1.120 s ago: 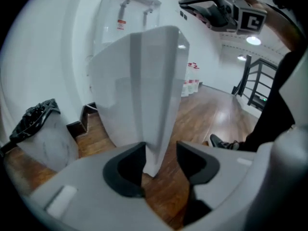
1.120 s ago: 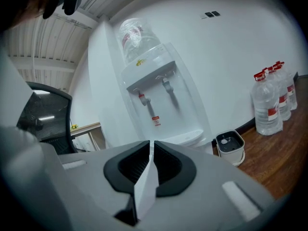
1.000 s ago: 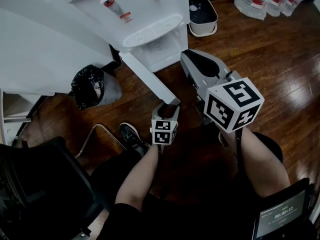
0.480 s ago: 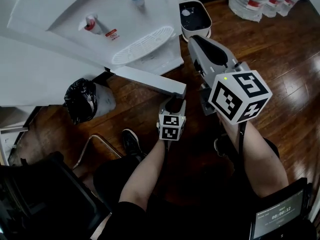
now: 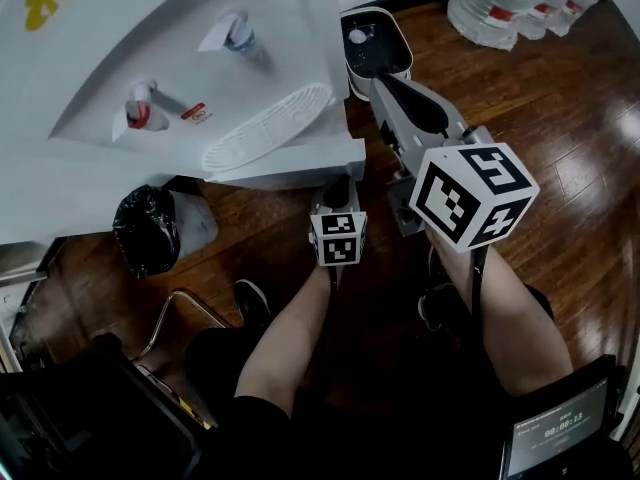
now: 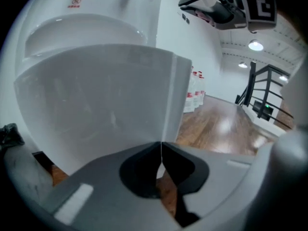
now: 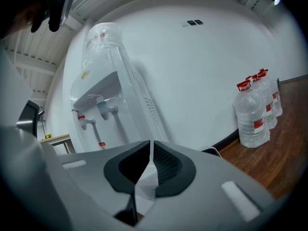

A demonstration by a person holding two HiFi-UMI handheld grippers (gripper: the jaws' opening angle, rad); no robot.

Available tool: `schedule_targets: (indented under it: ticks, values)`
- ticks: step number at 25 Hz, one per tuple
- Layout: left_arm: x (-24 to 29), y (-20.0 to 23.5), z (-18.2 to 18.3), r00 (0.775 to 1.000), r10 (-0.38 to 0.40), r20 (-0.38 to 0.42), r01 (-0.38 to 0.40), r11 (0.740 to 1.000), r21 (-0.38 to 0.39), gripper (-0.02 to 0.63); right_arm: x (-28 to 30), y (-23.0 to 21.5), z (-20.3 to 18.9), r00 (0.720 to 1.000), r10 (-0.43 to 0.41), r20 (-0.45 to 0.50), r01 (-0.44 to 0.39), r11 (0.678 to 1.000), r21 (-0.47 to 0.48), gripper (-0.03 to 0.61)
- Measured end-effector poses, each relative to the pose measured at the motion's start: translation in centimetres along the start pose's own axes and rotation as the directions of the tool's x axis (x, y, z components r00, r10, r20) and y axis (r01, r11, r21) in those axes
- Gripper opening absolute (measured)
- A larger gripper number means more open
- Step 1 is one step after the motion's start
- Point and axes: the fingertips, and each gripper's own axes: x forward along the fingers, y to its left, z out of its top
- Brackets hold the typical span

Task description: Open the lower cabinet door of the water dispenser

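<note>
We are holding the left tongs (image 5: 338,182) at the centre of the head view. They are closing, and their tips are meeting with nothing between them, just beside the free edge of the white lower cabinet door (image 5: 290,165). The door is standing swung out from the tall white water dispenser (image 5: 170,58) at the upper left. The right tongs (image 5: 386,88) are hovering right of centre, tips together and empty, apart from the door.

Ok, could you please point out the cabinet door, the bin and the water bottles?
cabinet door (image 5: 310,166), head view, its top edge.
bin (image 5: 150,233), head view, the black bag in it.
water bottles (image 5: 490,8), head view, the nearest bottle's side.
</note>
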Motion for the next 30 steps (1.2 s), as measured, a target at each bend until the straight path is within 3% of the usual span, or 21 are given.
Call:
schedule_targets:
  ticks: [4,11,15,23,28,30]
  values:
    - [1.4,0.8,2.0,1.000,0.017,0.003,-0.017,0.996,-0.084,0.021,1.0,-1.0,0.3,1.000,-0.010,-0.004,0.010,1.000,-0.002,0.026]
    - [3.6,2.0,3.3,1.000,0.017,0.005,-0.016,0.996,-0.092,0.020,2.8,-3.5,0.6,0.999,-0.041,-0.012,0.041,0.999,0.032,0.025]
    - [4.0,2.6,3.4,1.000,0.028,0.009,-0.027,0.990,-0.141,0.020,3.5,-3.1,0.6,0.999,-0.030,-0.016,0.031,0.999,0.032,0.025]
    - [5.5,2.2,3.4,1.000,0.016,-0.007,-0.016,0.996,-0.087,0.020,3.8,-3.7,0.6,0.999,-0.027,-0.033,0.028,0.999,0.033,0.025]
    - [6.1,2.8,3.1,1.000,0.020,-0.008,-0.020,1.000,-0.002,0.020,3.5,-2.9,0.6,0.999,-0.016,-0.035,0.016,1.000,0.009,0.025]
    - [6.5,4.2,3.3,0.998,0.055,-0.025,-0.057,0.997,-0.044,0.020,3.4,-2.9,0.5,0.999,-0.016,-0.038,0.017,1.000,0.016,0.025]
